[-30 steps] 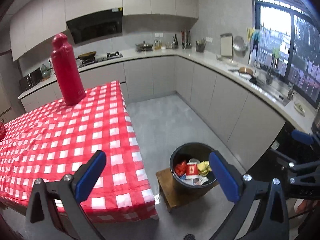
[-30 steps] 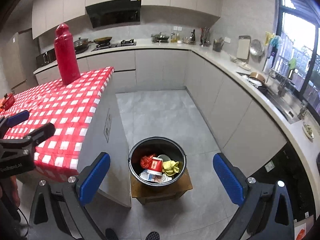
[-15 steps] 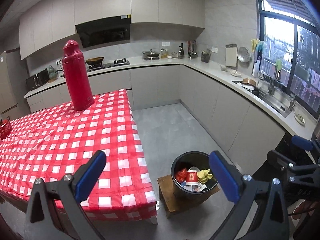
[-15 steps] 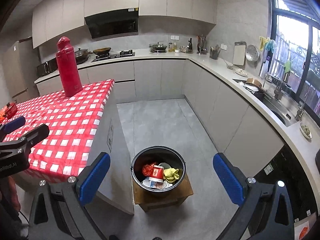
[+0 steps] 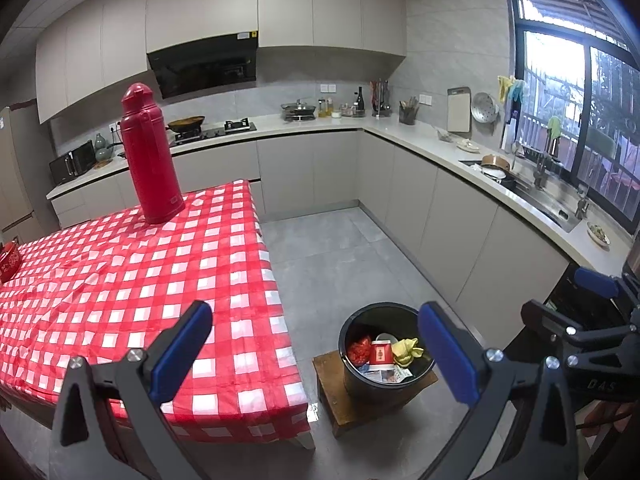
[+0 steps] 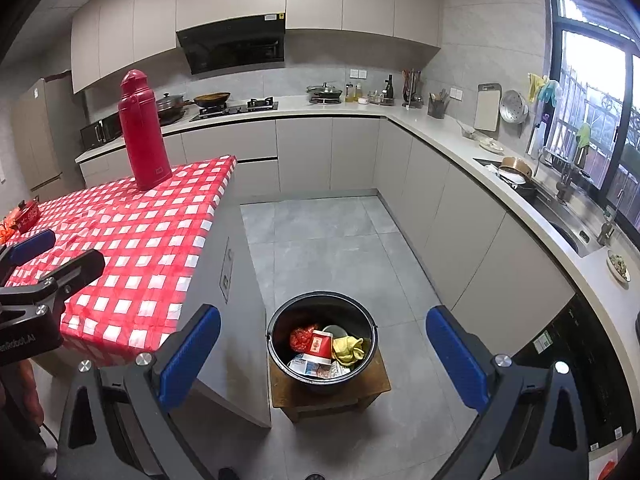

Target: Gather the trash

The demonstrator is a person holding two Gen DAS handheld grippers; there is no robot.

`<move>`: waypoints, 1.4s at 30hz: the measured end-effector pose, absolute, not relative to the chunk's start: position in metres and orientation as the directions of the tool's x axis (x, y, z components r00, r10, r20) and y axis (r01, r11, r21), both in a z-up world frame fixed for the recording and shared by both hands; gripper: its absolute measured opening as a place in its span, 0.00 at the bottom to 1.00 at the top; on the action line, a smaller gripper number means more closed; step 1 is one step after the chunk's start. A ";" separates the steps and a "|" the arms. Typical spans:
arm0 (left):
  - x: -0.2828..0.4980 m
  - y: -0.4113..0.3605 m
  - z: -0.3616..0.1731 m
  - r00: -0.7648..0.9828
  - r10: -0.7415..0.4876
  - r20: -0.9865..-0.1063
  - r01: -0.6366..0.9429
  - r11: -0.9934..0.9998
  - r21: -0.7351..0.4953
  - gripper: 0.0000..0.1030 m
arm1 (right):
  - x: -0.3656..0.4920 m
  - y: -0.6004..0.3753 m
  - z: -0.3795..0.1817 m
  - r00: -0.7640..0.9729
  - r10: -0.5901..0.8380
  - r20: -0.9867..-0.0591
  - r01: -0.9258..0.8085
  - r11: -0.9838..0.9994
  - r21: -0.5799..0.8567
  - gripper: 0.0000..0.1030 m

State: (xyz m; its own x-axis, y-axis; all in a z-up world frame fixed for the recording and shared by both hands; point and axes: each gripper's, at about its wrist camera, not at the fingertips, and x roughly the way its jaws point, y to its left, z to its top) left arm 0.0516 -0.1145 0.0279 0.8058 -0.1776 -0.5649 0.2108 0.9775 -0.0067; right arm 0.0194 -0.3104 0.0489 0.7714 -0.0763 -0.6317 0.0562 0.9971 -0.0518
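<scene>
A black bucket (image 5: 352,376) (image 6: 276,344) stands on a low wooden stool (image 5: 328,396) (image 6: 376,384) on the grey floor. It holds trash: a red wrapper (image 6: 302,338), a red paper cup (image 6: 320,346), a yellow crumpled piece (image 6: 348,350) and printed paper (image 6: 316,370). My left gripper (image 5: 316,350) is open and empty, held high over the table edge. My right gripper (image 6: 324,354) is open and empty, high above the bucket. Each gripper shows at the edge of the other's view.
A table with a red checked cloth (image 5: 132,276) (image 6: 132,240) carries a tall red thermos (image 5: 151,156) (image 6: 140,132) and a small red item (image 6: 26,216) at its far left. Grey cabinets and a counter with a sink (image 6: 560,224) line the back and right.
Both grippers have risen and tilted back, so the bucket and table sit lower and farther in view. Both stay open and empty. The trash in the bucket has not moved.
</scene>
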 end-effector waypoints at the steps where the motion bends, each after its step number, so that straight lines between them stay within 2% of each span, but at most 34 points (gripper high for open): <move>1: 0.052 -0.115 0.028 0.805 -0.179 -0.565 0.212 0.977 -0.006 1.00 | 0.019 -0.310 0.049 0.773 -0.075 -0.630 0.055 0.997 -0.051 1.00; 42: 0.037 -0.119 0.034 0.807 -0.203 -0.555 0.245 0.970 0.002 1.00 | 0.004 -0.305 0.053 0.780 -0.079 -0.621 0.062 0.997 -0.048 1.00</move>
